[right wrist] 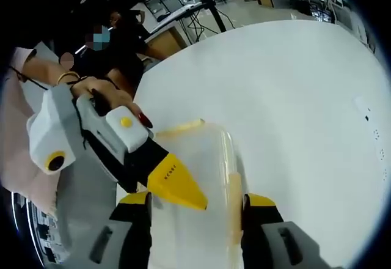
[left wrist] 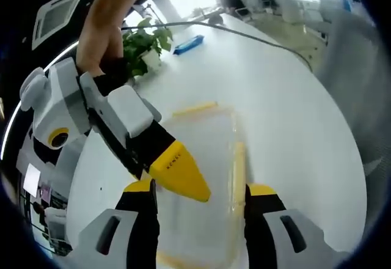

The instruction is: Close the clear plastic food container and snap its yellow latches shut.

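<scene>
Latching step: both grippers poised over the closed-looking container.

Left gripper (left wrist: pixel 198 197) and right gripper (right wrist: pixel 195 205) stand wide open at each frame's bottom, holding nothing, straddling the clear container (left wrist: pixel 204 159) at lower centre on the white surface (left wrist: pixel 293 98). Its contents can't be made out. Next, I judge, press the yellow latch (left wrist: pixel 239 165) down.

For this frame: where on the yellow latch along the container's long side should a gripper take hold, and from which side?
Grip the long yellow latch near its middle, coming from outside the clear container and pressing inward. It is a narrow strip lying along the lid's edge, so a mid-length hold should seat it evenly. The left gripper already straddles that side with jaws apart; the right gripper crosses above the lid.
</scene>
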Tool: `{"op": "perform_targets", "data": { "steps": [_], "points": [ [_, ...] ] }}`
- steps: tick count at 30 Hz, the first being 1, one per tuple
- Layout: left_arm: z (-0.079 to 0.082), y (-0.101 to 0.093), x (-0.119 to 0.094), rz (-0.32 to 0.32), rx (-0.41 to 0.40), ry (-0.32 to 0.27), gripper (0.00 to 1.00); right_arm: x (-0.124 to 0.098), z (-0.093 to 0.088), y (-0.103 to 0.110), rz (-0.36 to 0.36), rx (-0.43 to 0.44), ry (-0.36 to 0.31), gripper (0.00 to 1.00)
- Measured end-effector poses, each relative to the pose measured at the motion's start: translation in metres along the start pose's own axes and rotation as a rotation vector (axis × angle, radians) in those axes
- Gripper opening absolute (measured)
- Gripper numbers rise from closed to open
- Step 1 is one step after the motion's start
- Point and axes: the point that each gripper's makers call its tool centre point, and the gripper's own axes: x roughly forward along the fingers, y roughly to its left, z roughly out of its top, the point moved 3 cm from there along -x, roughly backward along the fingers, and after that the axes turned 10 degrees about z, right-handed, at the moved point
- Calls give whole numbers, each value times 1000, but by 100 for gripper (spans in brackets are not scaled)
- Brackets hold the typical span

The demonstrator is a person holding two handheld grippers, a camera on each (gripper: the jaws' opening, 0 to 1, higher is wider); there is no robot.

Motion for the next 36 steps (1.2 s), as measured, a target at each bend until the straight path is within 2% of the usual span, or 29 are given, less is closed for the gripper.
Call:
{"op": "perform_targets", "data": {
  "steps": [10, 16, 24, 36],
  "points": [
    [-1, 2, 3, 6, -10, -2, 52, 7, -1, -3, 3, 25, -34, 60],
    [0, 2, 3, 10, -8, -1, 53, 9, -1, -3, 5, 36, -20, 61],
    [2, 3, 4, 9, -7, 16, 53, 8, -2, 0, -68, 17, -86, 64],
    [6, 2, 1, -3, -37, 22, 54, 5, 3, 6, -183, -26, -80, 64]
  ]
}}
